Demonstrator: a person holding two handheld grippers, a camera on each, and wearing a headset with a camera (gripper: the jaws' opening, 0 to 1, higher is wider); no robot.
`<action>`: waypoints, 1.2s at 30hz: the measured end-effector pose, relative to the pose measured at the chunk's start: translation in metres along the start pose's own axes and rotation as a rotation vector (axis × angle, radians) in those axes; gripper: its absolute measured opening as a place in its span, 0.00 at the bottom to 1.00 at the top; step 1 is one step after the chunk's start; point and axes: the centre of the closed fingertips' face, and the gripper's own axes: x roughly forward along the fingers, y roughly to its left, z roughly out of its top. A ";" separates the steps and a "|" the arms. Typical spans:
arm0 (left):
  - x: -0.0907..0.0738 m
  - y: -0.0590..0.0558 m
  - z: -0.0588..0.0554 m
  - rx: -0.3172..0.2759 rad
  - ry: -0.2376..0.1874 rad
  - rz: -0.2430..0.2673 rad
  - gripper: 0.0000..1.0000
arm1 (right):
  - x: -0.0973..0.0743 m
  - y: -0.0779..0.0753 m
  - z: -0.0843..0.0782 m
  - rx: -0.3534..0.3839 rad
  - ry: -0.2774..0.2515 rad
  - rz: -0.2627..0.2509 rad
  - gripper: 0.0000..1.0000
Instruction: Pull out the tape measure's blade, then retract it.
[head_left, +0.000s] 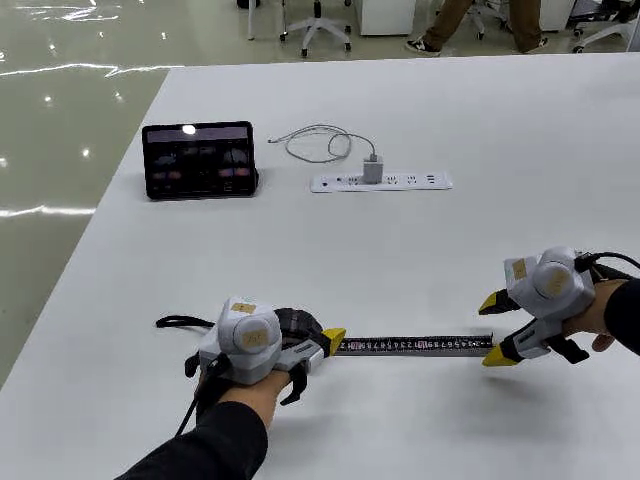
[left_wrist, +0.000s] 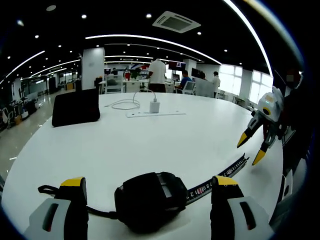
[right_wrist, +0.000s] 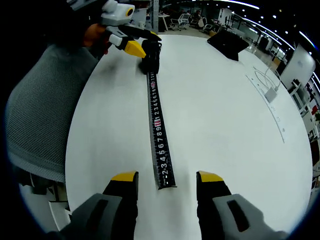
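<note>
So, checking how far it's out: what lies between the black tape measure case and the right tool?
The black numbered blade, flat on the white table, from black case to right tool; clearest in the right gripper view.

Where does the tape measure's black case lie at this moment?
In the head view the black tape measure case lies near-left on the white table, between the left gripper's fingers, its dark blade stretching right.

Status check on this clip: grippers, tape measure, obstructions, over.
Left gripper open, jaws straddling the tape measure case. Blade out flat on the table. Right gripper open, blade tip between its jaws. Tablet and power strip well clear.
</note>
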 end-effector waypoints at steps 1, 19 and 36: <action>0.000 -0.001 -0.001 -0.003 0.005 -0.004 1.00 | 0.001 0.001 -0.001 -0.004 0.007 0.011 0.40; 0.001 0.001 0.001 -0.021 -0.005 -0.001 1.00 | 0.010 0.002 -0.017 -0.059 0.092 0.043 0.21; 0.001 0.007 -0.011 -0.042 0.044 0.038 0.88 | 0.014 0.006 -0.018 -0.003 0.161 0.043 0.12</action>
